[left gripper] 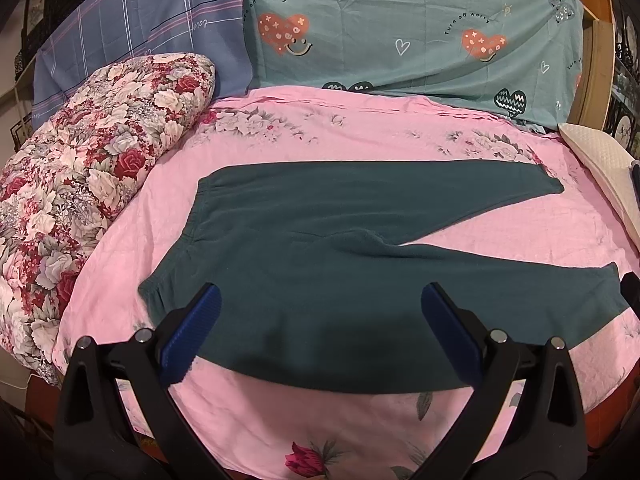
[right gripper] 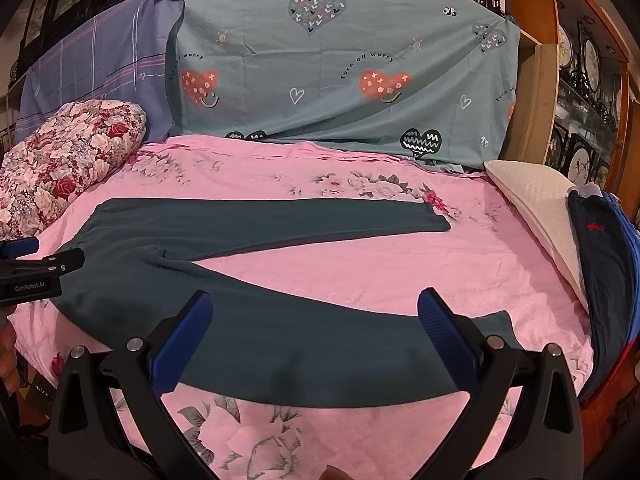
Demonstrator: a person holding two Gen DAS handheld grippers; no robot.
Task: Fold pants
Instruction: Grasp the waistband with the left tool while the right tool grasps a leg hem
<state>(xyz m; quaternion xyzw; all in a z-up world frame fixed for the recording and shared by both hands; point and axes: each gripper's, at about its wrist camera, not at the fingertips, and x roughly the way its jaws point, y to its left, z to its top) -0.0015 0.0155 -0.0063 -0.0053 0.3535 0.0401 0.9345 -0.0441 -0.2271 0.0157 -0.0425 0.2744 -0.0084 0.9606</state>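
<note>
Left wrist view showed dark green fleece pants spread flat on a pink floral bedsheet (legs splayed), left gripper and right gripper both agape above them.

I face a bed in pink floral sheet, a teal heart-print cloth behind, wooden shelves beside it.

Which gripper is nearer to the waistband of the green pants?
Left. The left gripper hovers open over the pants' seat, just right of the waistband. The right gripper hovers open over the near leg, toward the cuff.
</note>
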